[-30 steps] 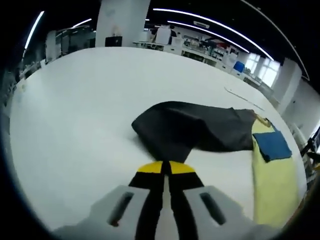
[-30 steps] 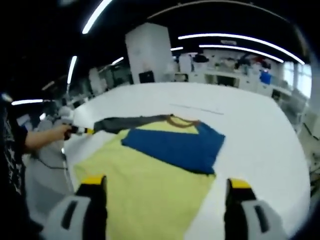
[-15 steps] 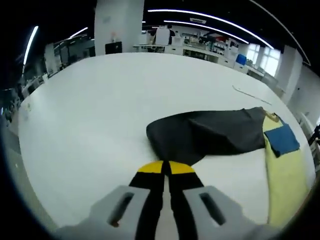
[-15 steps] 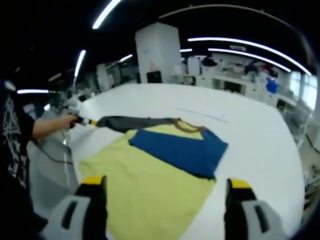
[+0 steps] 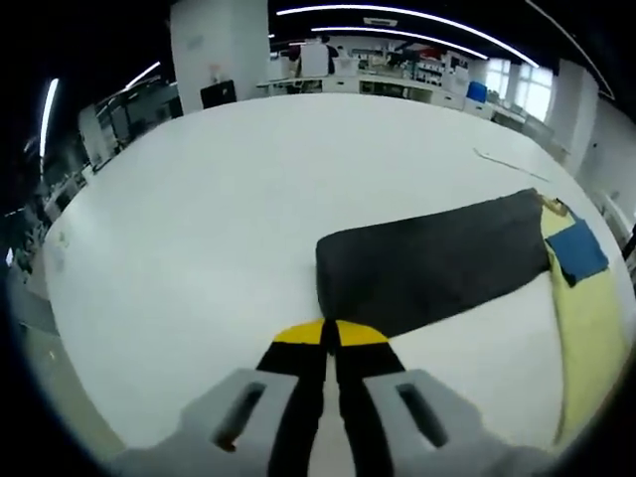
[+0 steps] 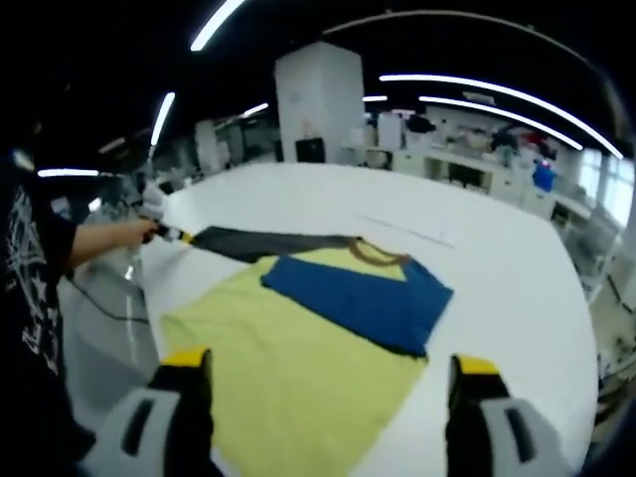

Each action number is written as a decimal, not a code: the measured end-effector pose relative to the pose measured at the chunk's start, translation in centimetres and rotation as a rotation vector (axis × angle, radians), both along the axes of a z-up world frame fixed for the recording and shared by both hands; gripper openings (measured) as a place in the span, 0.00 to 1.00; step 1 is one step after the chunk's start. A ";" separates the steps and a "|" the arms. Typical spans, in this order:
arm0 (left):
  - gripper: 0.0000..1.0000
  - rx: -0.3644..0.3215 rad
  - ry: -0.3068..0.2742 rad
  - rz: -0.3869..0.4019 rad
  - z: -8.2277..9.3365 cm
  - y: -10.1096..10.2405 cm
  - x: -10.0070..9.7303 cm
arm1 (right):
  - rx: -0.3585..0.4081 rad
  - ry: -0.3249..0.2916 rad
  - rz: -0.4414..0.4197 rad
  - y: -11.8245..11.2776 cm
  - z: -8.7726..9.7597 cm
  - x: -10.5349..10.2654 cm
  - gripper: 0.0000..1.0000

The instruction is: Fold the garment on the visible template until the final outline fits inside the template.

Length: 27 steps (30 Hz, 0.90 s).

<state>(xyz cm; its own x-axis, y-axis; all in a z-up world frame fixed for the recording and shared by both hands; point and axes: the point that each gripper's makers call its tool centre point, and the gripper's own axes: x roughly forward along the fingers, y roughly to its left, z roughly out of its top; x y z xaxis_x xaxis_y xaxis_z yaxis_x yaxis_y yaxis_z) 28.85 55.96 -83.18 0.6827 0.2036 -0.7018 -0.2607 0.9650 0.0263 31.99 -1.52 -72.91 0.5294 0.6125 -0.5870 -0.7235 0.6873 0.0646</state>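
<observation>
left gripper [image 5: 329, 333]: jaws pinched together on the cuff of the dark sleeve [image 5: 432, 263], right at the yellow tips. Over the last second it's pulled the sleeve out from a bunched, folded-over lump into 1 long flat strip on the white table [image 5: 199, 199].

what that means: my guess is this is still the spreading-out stage. The sleeve looks flat enough now to be folded back over the shirt [image 6: 298, 378], so no real fold toward the final outline yet.

right gripper [image 6: 323, 383]: jaws wide apart, holding nothing, hovering over the near end of the yellow body. It has hardly moved in that second.

the shirt: lies flat on the table, yellow body nearest the right gripper, the blue sleeve [image 6: 358, 303] already folded across the chest, brown collar [image 6: 378, 256] beyond it, dark sleeve stretching off to the person's hand [image 6: 134, 234] at the far left.

template: can't make out any outline on the table, maybe it's under the fabric.

in the way: nothing on the table near the shirt. A thin line or cord [image 6: 407, 227] lies well past the collar.

background: white pillar [image 6: 318, 104], benches and ceiling strip lights far behind.
</observation>
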 end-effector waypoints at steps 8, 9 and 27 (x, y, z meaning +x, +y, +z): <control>0.02 0.008 0.004 -0.023 -0.1 0.0 0.6 | 0.001 -0.009 -0.006 0.1 0.8 0.0 0.99; 0.05 0.000 0.003 -0.018 -0.1 0.0 0.7 | 0.007 -0.010 -0.005 0.2 0.9 0.0 0.99; 0.08 -0.081 0.036 0.056 -1.4 -0.8 0.2 | 0.001 0.002 -0.024 -0.4 0.3 -0.3 0.99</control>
<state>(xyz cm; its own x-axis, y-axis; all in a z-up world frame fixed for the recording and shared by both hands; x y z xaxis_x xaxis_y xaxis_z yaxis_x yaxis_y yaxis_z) 29.09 55.14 -84.54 0.6457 0.1822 -0.7415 -0.3149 0.9482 -0.0413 31.72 -1.91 -72.65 0.5430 0.6005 -0.5870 -0.7067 0.7044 0.0669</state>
